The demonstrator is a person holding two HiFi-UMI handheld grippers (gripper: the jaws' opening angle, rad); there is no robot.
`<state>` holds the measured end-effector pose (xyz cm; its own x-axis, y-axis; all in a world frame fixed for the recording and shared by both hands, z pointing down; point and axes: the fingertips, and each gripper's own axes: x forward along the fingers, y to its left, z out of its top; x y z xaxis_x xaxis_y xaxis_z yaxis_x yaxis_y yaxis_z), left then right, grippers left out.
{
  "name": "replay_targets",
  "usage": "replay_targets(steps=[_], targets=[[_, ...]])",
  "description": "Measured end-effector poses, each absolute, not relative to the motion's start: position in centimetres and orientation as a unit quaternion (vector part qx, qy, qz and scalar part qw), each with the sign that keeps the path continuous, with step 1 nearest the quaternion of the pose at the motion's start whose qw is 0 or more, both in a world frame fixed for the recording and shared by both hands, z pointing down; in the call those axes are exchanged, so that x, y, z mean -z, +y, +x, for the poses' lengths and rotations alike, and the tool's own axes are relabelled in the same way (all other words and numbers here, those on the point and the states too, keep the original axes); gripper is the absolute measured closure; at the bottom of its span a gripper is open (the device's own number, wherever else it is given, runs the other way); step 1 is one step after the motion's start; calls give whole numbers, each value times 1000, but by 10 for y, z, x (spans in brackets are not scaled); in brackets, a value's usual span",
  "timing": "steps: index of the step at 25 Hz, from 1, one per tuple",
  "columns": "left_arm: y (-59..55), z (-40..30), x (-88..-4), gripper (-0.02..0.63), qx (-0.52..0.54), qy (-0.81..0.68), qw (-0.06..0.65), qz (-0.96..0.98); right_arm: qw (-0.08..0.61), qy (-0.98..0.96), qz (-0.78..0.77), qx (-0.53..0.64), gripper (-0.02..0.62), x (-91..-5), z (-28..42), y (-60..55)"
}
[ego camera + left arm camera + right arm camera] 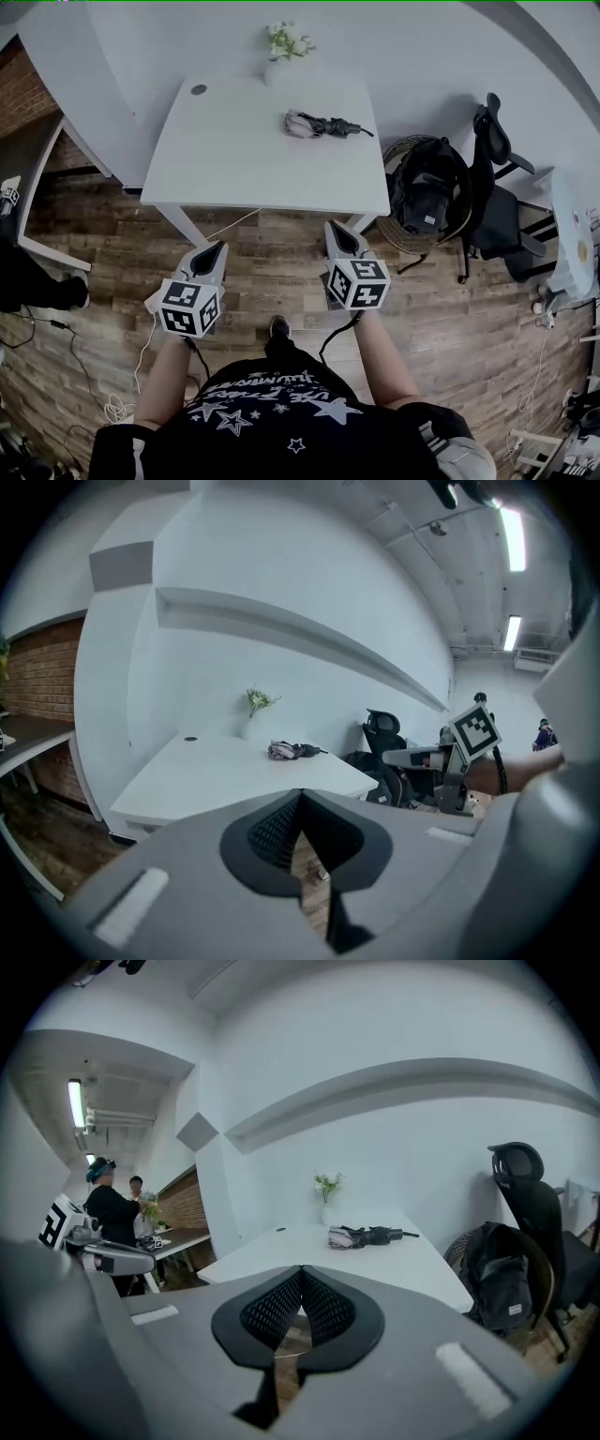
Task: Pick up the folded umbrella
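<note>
The folded black-and-pink fabric umbrella (323, 124) lies at one o'clock on the white rectangular table (234, 159). It is probably light, with a soft canopy around a stiff shaft, so grip mid-body. At six o'clock, the left gripper (220, 246) and right gripper (333, 225) are closed and empty.

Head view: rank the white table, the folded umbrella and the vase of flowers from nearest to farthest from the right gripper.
From the right gripper:
1. White table: its front edge lies just ahead of the jaws.
2. Folded umbrella: on the tabletop, toward its far right part.
3. Vase of flowers: at the table's back edge, by the wall.
</note>
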<state>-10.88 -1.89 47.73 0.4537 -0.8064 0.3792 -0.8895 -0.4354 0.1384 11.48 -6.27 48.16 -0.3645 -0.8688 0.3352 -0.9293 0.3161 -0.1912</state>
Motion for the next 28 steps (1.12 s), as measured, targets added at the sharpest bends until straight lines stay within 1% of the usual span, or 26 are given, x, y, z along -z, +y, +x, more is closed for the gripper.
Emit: replay_targets(steps=[5,8,12,19,24,28], targets=[[-61,-97,-470,603,-123,-523,155,829,87,-808,556,-174,580,-482,142,-98],[-72,-94,-473,603,-119,-531,165,823,95,-807,557,-170,580,-487,155,-112],[-83,-95,-475,603,-117,-536,170,818,104,-814,546,-167,580,-494,154,-124],[-111,-92,-478,603,-118,-534,173,819,100,-808,555,-173,578,-496,163,-142],[-151,-84,-483,603,-117,-526,177,824,104,-796,570,-176,578,-502,179,-165],[-187,-71,-491,603,-123,-512,176,832,121,-788,578,-172,578,-509,190,-194]])
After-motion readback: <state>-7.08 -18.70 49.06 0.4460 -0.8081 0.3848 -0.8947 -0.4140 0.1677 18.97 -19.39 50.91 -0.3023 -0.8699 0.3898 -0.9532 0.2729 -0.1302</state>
